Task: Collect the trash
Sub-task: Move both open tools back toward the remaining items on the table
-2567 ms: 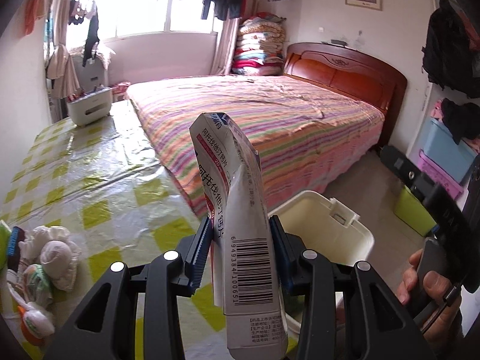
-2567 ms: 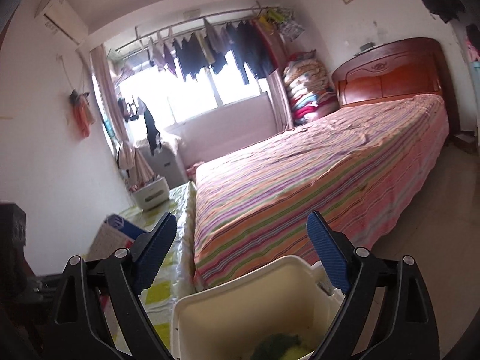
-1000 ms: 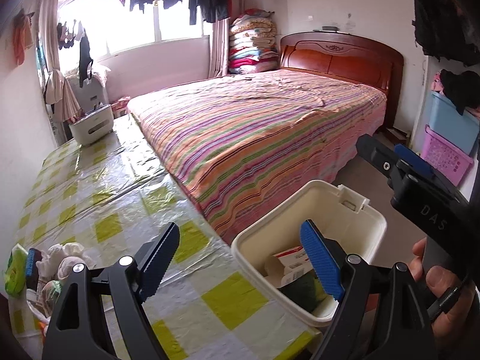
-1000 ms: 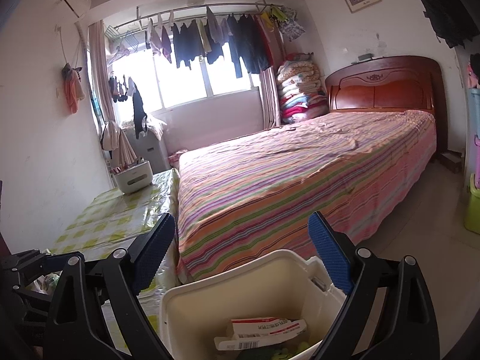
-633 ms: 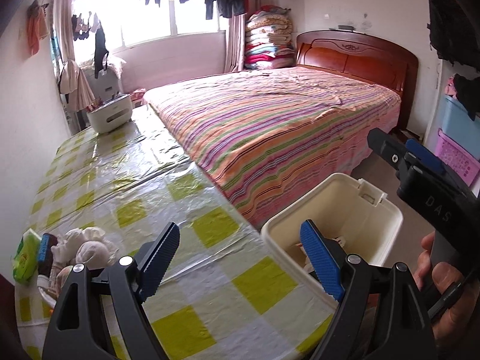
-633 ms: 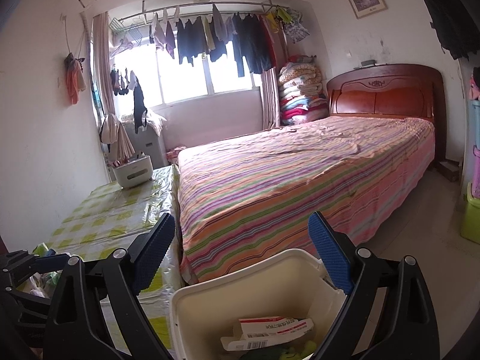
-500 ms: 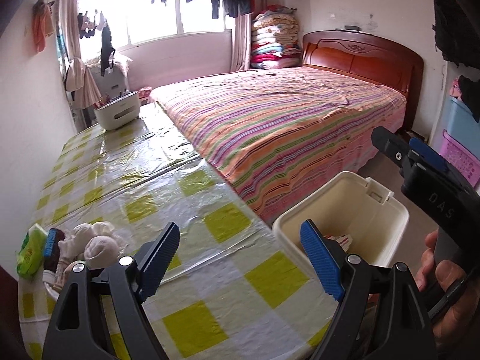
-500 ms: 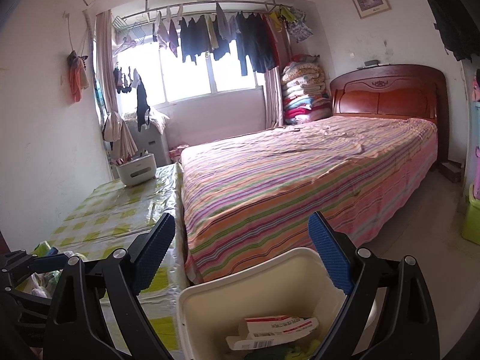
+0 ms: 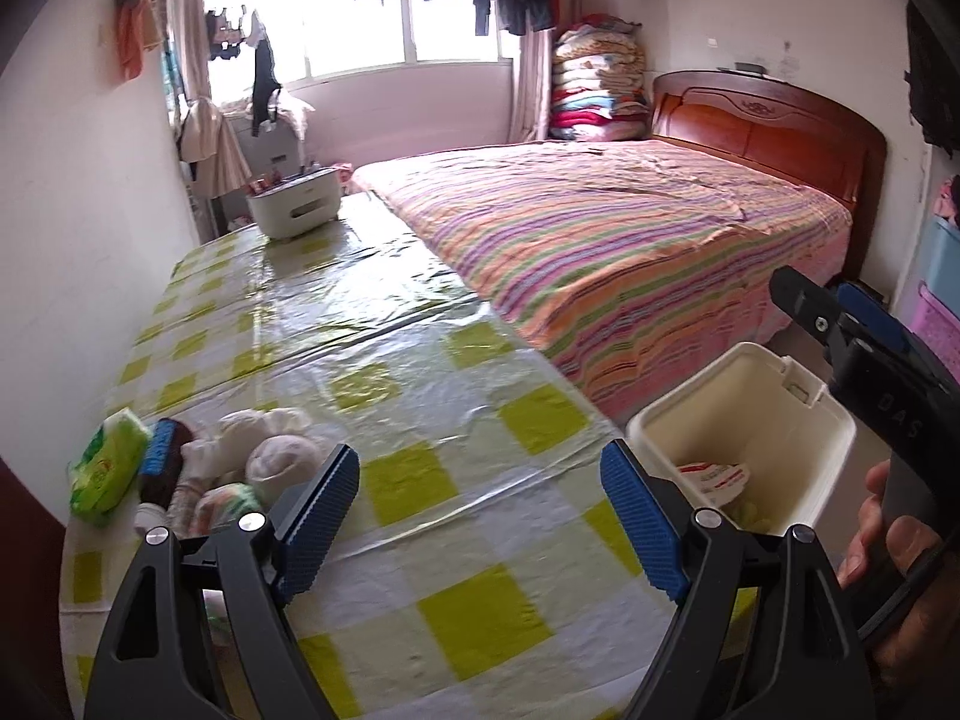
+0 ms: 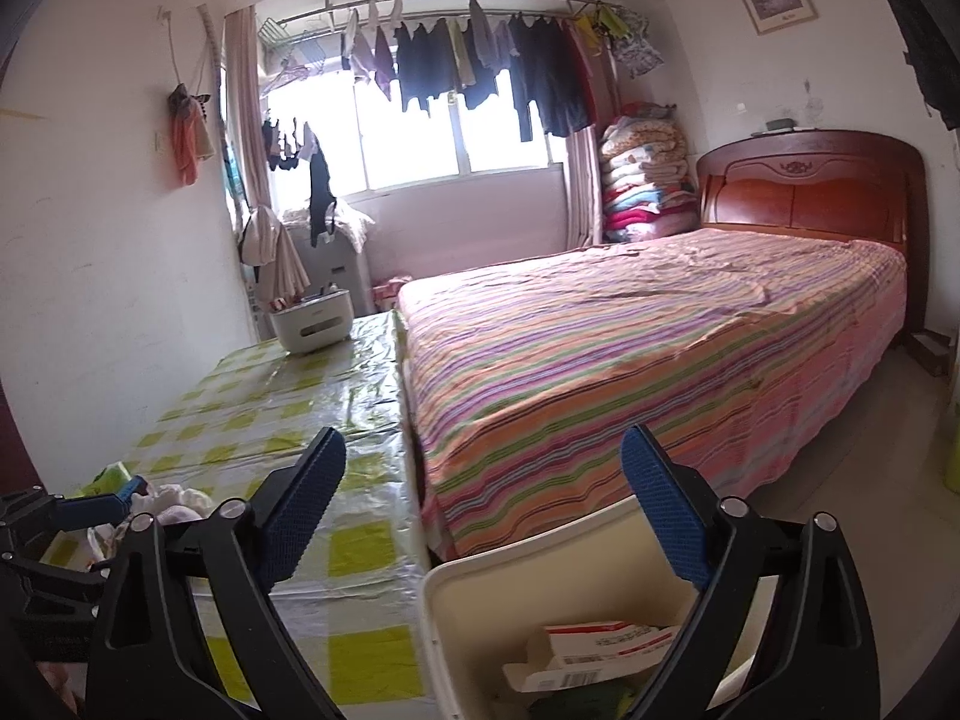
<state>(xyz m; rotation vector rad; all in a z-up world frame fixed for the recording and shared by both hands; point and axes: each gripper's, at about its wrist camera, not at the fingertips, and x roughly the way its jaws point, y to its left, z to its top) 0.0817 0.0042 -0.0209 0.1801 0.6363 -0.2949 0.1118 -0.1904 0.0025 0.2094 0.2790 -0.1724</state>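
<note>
My left gripper is open and empty above the checked table. Left of it lies a pile of trash: crumpled white tissues, a green pack and a brown bottle with a blue label. The white bin stands off the table's right edge, with a red-and-white carton inside. My right gripper hovers over the bin; its jaws are opening and nothing is between them. A hand holds it.
A striped bed runs along the table's right side. A white caddy stands at the table's far end. Blue and pink crates sit by the right wall. Bare floor lies beyond the bin.
The carton that the left gripper held now lies in the bin, and that gripper stands open. The left view has swung towards the trash pile, so the bin has slid right.
</note>
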